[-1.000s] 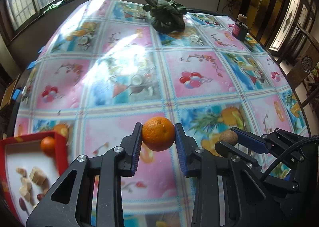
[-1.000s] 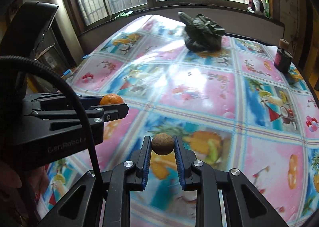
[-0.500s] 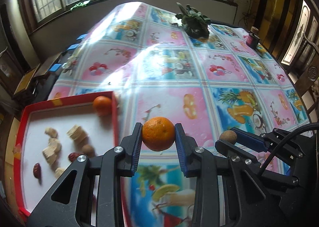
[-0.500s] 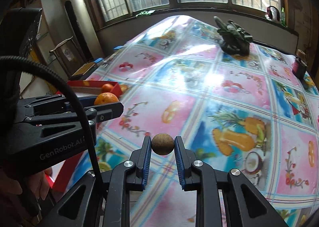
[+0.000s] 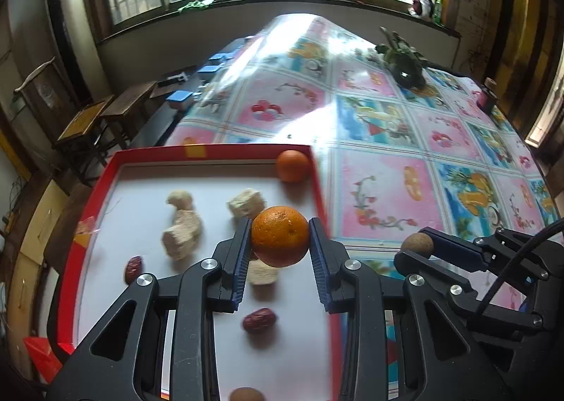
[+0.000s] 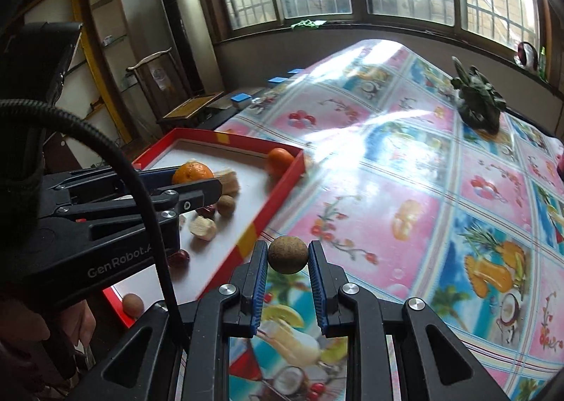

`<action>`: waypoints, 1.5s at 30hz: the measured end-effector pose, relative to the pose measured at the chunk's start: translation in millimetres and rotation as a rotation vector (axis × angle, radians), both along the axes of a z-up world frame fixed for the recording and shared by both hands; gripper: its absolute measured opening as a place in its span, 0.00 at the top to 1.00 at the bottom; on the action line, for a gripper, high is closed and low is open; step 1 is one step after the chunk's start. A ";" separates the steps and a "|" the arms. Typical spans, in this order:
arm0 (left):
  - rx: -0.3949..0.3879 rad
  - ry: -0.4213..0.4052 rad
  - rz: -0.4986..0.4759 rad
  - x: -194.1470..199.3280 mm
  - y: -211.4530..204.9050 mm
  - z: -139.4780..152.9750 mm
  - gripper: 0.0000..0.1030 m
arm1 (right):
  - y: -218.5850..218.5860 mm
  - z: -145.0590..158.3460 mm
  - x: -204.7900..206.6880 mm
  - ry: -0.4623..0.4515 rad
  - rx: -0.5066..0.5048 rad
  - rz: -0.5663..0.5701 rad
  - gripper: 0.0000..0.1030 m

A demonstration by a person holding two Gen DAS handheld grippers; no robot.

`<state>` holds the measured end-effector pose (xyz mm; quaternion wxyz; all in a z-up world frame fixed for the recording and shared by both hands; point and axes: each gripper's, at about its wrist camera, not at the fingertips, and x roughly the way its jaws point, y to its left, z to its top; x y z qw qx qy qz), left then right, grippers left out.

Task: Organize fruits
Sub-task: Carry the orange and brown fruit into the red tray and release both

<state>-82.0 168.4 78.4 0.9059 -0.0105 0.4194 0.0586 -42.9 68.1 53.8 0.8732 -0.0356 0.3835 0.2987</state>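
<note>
- Above the red-rimmed cardboard tray with white floor (image 5: 105, 189), the left gripper (image 5: 280, 242) hangs with its blue-padded fingers (image 5: 241, 260) clamped on a round orange mandarin (image 5: 280, 236); pads press both sides of the fruit, which is clear of the tray floor.
- Right gripper (image 6: 287, 256): fingers (image 6: 259, 281) set narrow, pinching a small round brown fruit with rough skin (image 6: 287, 255). Seen from the right wrist, it sits over the patterned surface, just beside the tray's near right corner, outside the rim.
- Both grippers side by side; left wrist view shows the right gripper at lower right with the brown fruit at its tips.
- Tray contents: a second orange mandarin (image 5: 292, 165) in the far right corner against the rim; several pale beige chunks (image 5: 181, 235) near the middle; two dark red dates (image 5: 259, 320), one near the left wall, one below the held mandarin; one round brown fruit (image 5: 246, 394) at the near edge.
- Tray lies at the left edge of the surface, which is covered by a glossy pink-and-blue fruit-print cloth (image 6: 440, 196).
- Far end of the surface: a dark green leafy bundle (image 6: 477, 97) and a small dark jar (image 5: 488, 97), well apart from the tray.
- Part of a hand (image 6: 38, 337) shows at the lower left of the right wrist view, by the left gripper's handle.
</note>
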 end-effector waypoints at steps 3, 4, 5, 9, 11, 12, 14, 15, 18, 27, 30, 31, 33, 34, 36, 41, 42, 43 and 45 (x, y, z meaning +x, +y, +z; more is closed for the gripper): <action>-0.005 -0.004 0.030 -5.7 15.4 -0.4 0.70 | 15.0 1.8 -1.4 0.002 0.000 0.029 0.78; -0.003 -0.006 0.037 -7.1 19.4 -0.4 0.70 | 20.4 2.0 -3.0 0.000 -0.005 0.040 0.78; -0.002 -0.007 0.044 -8.5 23.2 -0.5 0.70 | 25.7 2.2 -3.6 0.001 -0.009 0.052 0.78; -0.010 -0.014 0.073 -15.9 42.2 0.1 0.70 | 43.8 0.8 -4.2 0.004 -0.021 0.086 0.78; -0.010 -0.015 0.090 -19.1 49.6 0.2 0.70 | 49.9 -0.8 -3.9 0.007 -0.025 0.102 0.78; -0.011 -0.013 0.094 -20.6 53.1 -0.3 0.70 | 53.1 -1.6 -3.3 0.009 -0.028 0.110 0.78; -0.011 -0.011 0.103 -24.8 59.2 -1.3 0.70 | 60.1 -3.5 -1.8 0.009 -0.035 0.121 0.78; -0.009 -0.009 0.107 -26.9 62.5 -2.0 0.70 | 62.8 -4.7 0.1 0.013 -0.035 0.126 0.78; -0.010 -0.001 0.119 -29.6 70.4 -5.8 0.70 | 70.1 -9.2 7.8 0.033 -0.032 0.137 0.78; -0.003 0.013 0.143 -29.3 80.5 -15.3 0.70 | 97.8 -18.2 25.6 0.046 -0.048 0.176 0.78; 0.000 0.015 0.152 -27.4 82.6 -17.9 0.70 | 106.3 -24.2 31.5 0.059 -0.054 0.187 0.78; 0.002 0.016 0.155 -26.7 83.3 -18.7 0.70 | 109.0 -26.0 32.8 0.062 -0.054 0.192 0.78; 0.005 0.015 0.161 -25.7 84.9 -20.2 0.70 | 113.8 -28.5 35.8 0.060 -0.054 0.198 0.78; 0.003 0.016 0.162 -25.1 85.2 -20.7 0.70 | 115.5 -27.8 36.9 0.051 -0.047 0.201 0.78; 0.001 0.020 0.165 -23.8 85.3 -22.2 0.70 | 118.9 -27.8 38.7 0.045 -0.044 0.212 0.78; 0.004 0.023 0.193 -23.5 88.0 -25.0 0.69 | 125.8 -29.5 41.7 0.035 -0.030 0.224 0.78; -0.002 0.029 0.195 -23.4 89.3 -25.6 0.69 | 126.0 -29.6 42.2 0.035 -0.024 0.224 0.78; -0.004 0.034 0.196 -23.0 90.0 -26.4 0.69 | 125.5 -29.6 41.2 0.036 -0.021 0.224 0.77; 0.005 0.038 0.202 -22.7 89.5 -27.7 0.68 | 123.4 -28.5 40.3 0.034 -0.021 0.218 0.71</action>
